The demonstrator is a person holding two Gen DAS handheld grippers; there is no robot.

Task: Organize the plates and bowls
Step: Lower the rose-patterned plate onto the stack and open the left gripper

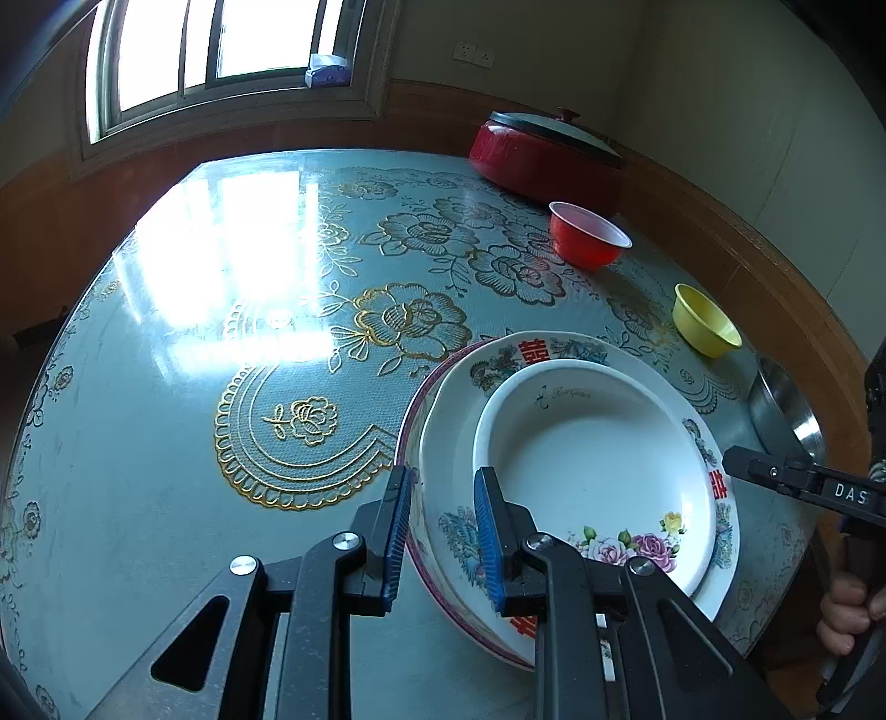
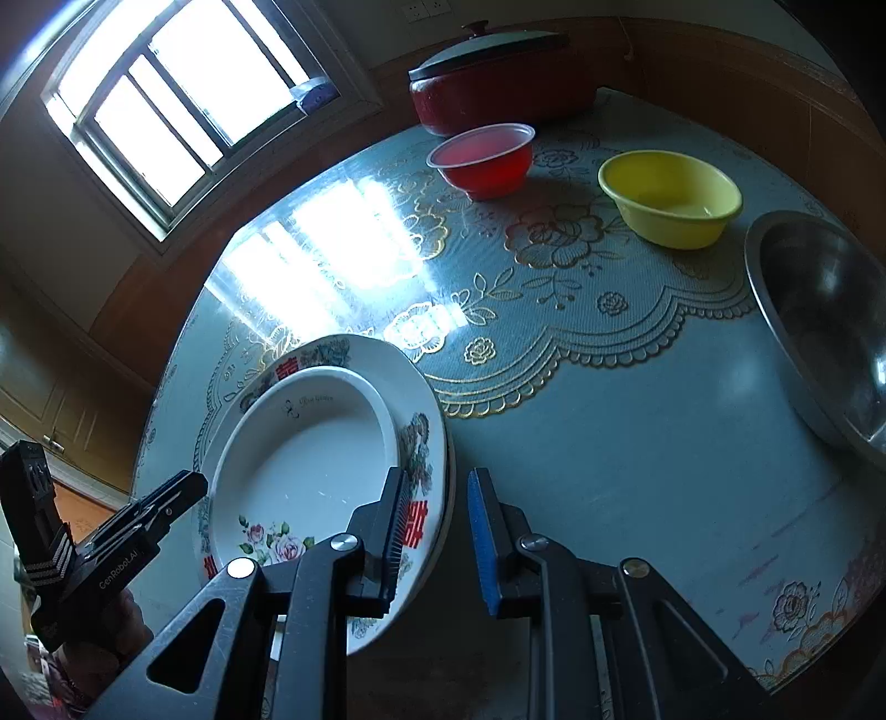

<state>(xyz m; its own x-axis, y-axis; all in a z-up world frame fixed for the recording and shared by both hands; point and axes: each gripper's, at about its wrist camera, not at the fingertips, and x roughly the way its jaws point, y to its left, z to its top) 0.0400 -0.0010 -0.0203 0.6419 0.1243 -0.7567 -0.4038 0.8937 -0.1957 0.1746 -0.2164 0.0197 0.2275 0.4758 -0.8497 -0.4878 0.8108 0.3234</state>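
Right wrist view: three stacked plates (image 2: pixel 310 443), three bowls (image 2: pixel 670 196); both grippers' jaws parted, straddling the stack's rims.

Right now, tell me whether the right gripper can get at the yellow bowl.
Probably yes. The right gripper is open at the plate stack's edge, and the tablecloth between it and the yellow bowl is bare; the steel bowl sits off to the side.

A home dining room.
A round table (image 1: pixel 166 443) under a flowered plastic cloth sits by a window (image 1: pixel 221 50) and wood-panelled wall (image 1: pixel 443 116); a red lidded pot (image 1: pixel 542 155), bowls (image 2: pixel 670 199) and stacked plates (image 1: pixel 581 459) stand on it.
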